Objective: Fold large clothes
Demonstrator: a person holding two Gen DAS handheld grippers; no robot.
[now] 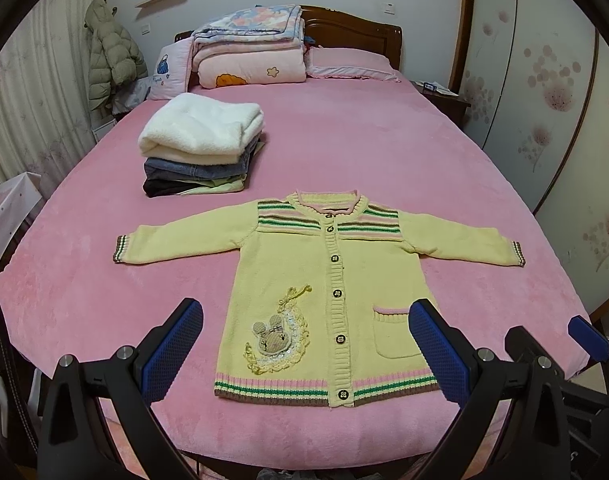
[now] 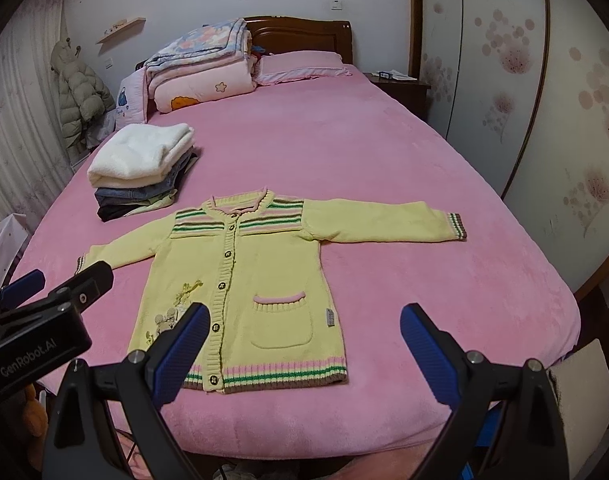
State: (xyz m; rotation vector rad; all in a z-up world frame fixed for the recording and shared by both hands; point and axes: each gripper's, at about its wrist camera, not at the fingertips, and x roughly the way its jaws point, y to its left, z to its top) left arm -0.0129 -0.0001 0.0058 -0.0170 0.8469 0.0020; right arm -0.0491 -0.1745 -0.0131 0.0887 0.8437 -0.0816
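A yellow knitted cardigan (image 1: 324, 280) (image 2: 244, 280) lies flat and buttoned on the pink bed (image 1: 344, 140), both sleeves spread out, hem toward me. It has striped shoulders, a mouse patch and a front pocket. My left gripper (image 1: 306, 344) hangs open above the hem, its blue pads on either side of the lower body, holding nothing. My right gripper (image 2: 304, 344) is open too, over the cardigan's lower right part and the bedspread (image 2: 424, 200). Each gripper shows at the edge of the other's view.
A pile of folded clothes (image 1: 202, 148) (image 2: 140, 168) with a white fleece on top sits at the back left of the cardigan. Folded quilts (image 1: 250, 52) and a pillow lie by the headboard. A nightstand (image 1: 444, 100) and a wardrobe stand right; a jacket hangs left.
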